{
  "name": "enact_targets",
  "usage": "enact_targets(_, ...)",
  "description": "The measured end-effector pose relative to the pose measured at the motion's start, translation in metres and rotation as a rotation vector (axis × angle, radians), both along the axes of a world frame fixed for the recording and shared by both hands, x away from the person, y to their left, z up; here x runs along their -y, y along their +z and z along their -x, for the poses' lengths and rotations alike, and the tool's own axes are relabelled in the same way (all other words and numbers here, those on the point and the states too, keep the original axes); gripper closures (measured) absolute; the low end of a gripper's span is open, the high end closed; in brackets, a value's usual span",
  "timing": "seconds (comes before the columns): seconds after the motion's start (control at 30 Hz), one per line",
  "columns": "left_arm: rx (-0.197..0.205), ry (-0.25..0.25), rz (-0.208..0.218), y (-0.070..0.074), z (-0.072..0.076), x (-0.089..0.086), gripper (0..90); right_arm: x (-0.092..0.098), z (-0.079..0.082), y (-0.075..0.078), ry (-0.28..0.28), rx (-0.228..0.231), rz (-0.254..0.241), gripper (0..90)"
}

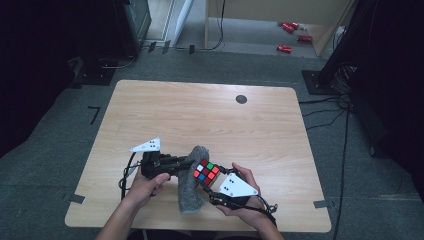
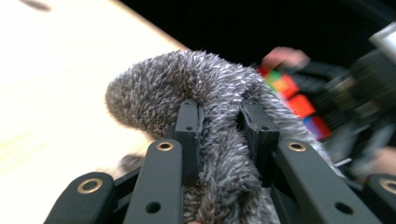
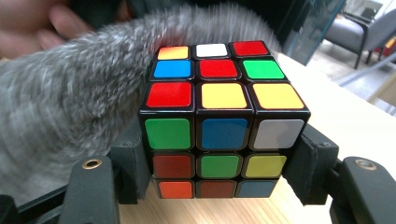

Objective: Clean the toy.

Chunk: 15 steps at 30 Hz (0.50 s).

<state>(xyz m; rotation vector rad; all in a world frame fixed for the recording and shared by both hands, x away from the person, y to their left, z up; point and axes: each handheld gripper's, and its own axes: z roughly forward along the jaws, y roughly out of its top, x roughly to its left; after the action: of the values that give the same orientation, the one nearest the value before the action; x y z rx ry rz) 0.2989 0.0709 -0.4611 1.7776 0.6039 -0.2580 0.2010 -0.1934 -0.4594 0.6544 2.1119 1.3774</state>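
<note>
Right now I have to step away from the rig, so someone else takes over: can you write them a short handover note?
Left gripper: shut on the grey fuzzy cloth, jaws pinching a fold of it.
Right gripper: shut on the puzzle cube, jaws pressing its two opposite sides, cube held just above the table.
Position: both are at the near edge of the table; the cloth lies against the cube's side that faces the left gripper.
Done: both things are gripped and brought together.
Left: probably wiping the other faces; which ones have been wiped cannot be told. Then set both down.
</note>
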Motion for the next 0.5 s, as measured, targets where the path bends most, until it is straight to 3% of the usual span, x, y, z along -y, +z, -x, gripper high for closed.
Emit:
enact_targets(0.07, 0.014, -0.004, 0.011, 0.002, 0.003, 0.001, 74.8, 0.0, 0.0, 0.001, 0.004, 0.001, -0.006, 34.7)
enact_targets(0.13, 0.009, -0.023, 0.086, 0.008, 0.004, -0.001, 75.5, 0.001, -0.001, 0.0, 0.008, -0.013, -0.013, 34.7)
enact_targets(0.17, 0.009, -0.023, 0.086, 0.008, 0.004, -0.001, 75.5, 0.001, -0.001, 0.0, 0.008, -0.013, -0.013, 34.7)
enact_targets(0.2, -0.001, -0.061, 0.16, 0.012, 0.004, -0.005, 74.8, 0.001, -0.002, -0.003, -0.003, -0.018, 0.008, 34.7)
enact_targets(0.27, 0.011, -0.057, 0.156, 0.014, 0.005, -0.005, 74.3, -0.001, -0.002, -0.005, -0.016, -0.018, 0.026, 34.7)
enact_targets(0.3, 0.031, -0.023, 0.084, 0.013, 0.005, -0.002, 74.1, -0.002, -0.002, -0.005, -0.013, -0.017, 0.021, 34.7)
enact_targets(0.33, 0.031, -0.023, 0.084, 0.013, 0.005, -0.002, 73.5, -0.002, -0.002, -0.005, -0.013, -0.017, 0.021, 34.7)
enact_targets(0.37, 0.003, -0.024, 0.108, 0.007, 0.002, -0.004, 73.6, -0.004, 0.0, -0.003, -0.018, -0.008, 0.036, 34.7)
enact_targets(0.43, -0.001, -0.016, 0.098, 0.005, 0.002, -0.004, 74.1, -0.002, 0.0, -0.002, -0.016, -0.003, 0.033, 34.7)
enact_targets(0.47, 0.023, -0.002, 0.029, 0.003, 0.002, -0.002, 74.2, -0.001, 0.001, -0.002, -0.018, -0.001, 0.024, 34.7)
enact_targets(0.5, 0.032, 0.001, 0.001, 0.002, 0.002, -0.001, 74.3, 0.0, 0.0, 0.0, -0.019, 0.003, 0.013, 34.7)
